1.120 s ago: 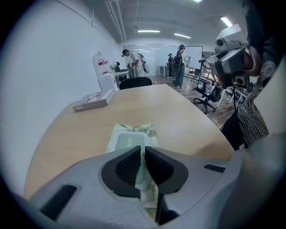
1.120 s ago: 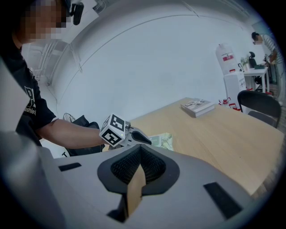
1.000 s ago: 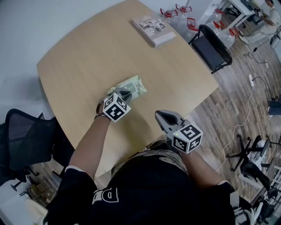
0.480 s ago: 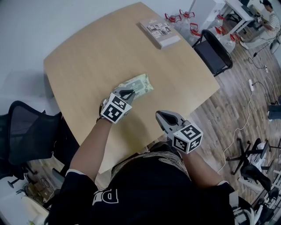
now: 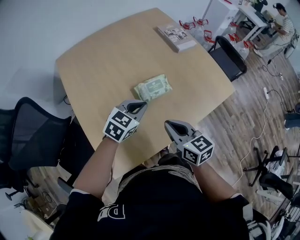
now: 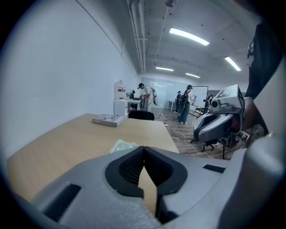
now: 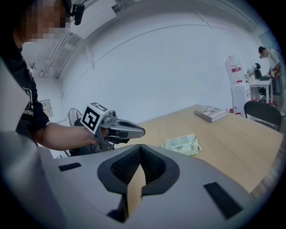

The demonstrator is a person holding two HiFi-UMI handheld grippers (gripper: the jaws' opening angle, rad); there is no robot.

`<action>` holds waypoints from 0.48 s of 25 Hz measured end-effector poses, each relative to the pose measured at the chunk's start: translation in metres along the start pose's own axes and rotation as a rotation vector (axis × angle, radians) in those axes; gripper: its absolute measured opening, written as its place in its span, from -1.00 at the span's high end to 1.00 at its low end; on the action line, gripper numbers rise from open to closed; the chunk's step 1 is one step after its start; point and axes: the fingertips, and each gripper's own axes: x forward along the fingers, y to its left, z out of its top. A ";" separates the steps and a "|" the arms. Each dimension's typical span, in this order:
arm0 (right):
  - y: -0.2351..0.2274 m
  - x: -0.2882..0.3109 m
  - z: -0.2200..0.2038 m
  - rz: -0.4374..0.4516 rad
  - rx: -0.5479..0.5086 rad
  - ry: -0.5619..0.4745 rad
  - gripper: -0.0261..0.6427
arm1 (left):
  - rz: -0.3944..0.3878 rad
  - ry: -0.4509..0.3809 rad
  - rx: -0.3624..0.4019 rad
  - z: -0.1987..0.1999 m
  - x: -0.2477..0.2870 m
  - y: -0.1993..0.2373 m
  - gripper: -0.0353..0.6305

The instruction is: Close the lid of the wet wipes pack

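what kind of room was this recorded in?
Probably an open office or lab: a wooden meeting table with a black office chair beside it, and a person working at a desk near a water dispenser.

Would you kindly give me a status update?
Left tool and right tool shut, empty. Pale green wet wipes pack lies free, lid looks down. Nothing in between.

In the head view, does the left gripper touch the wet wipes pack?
No, the left gripper is apart from the wet wipes pack, with a strip of bare table showing between them.
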 end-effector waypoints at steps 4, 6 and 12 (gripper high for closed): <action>0.026 -0.004 -0.006 -0.025 -0.006 -0.021 0.91 | -0.022 -0.026 -0.013 -0.009 -0.032 -0.016 0.84; 0.038 -0.008 -0.009 -0.039 -0.011 -0.035 0.91 | -0.036 -0.045 -0.018 -0.011 -0.047 -0.025 0.84; 0.070 -0.021 -0.018 -0.083 -0.023 -0.067 0.91 | -0.048 -0.086 -0.046 -0.013 -0.094 -0.049 0.84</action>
